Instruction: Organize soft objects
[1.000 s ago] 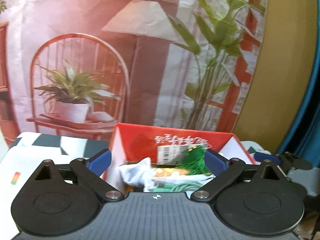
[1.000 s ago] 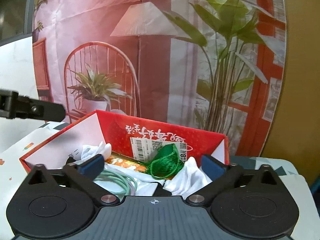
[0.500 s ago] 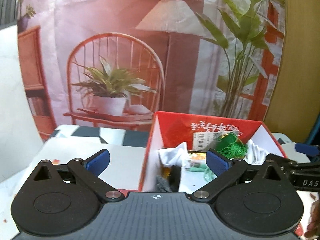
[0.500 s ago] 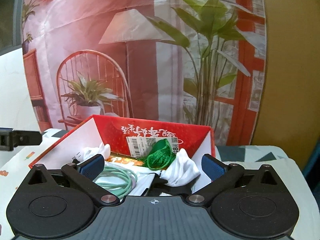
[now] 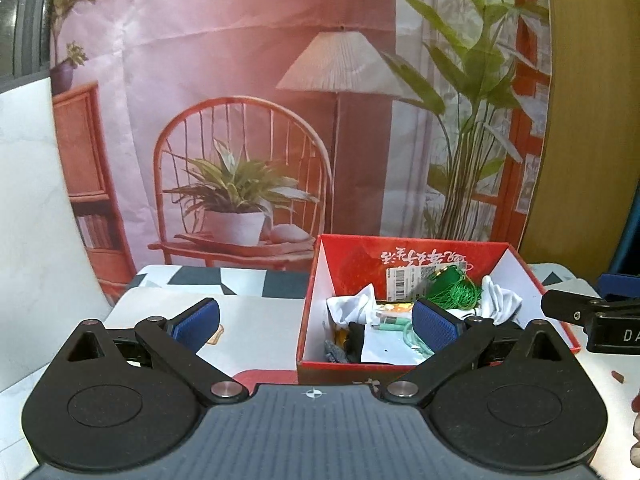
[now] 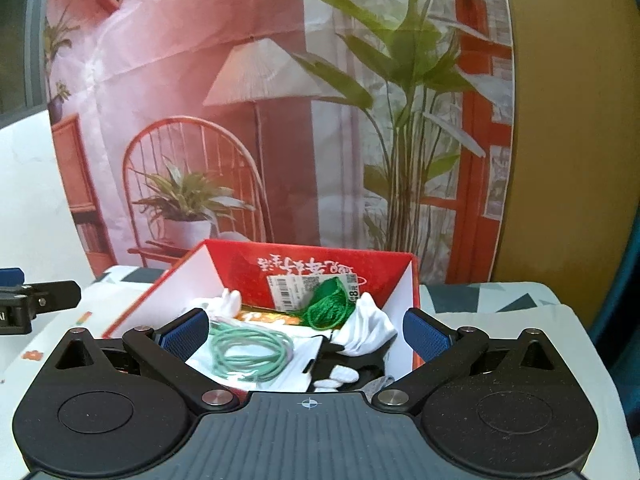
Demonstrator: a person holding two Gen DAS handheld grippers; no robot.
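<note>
red box (image 6: 328, 264) holds green thread (image 6: 326, 309), mint cord coil (image 6: 250, 350), white socks (image 6: 370, 330), right ahead of my right gripper (image 6: 306, 330) | right jaws spread, empty | left gripper (image 5: 316, 318) spread, empty, beside box's left wall, likely clearing room

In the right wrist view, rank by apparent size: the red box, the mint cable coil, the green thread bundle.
1. red box
2. mint cable coil
3. green thread bundle, though it lies farther from the camera, so true sizes may be closer.

The right gripper (image 5: 608, 280) is cut off by the frame edge; red box (image 6: 408, 280) lettering unreadable.
</note>
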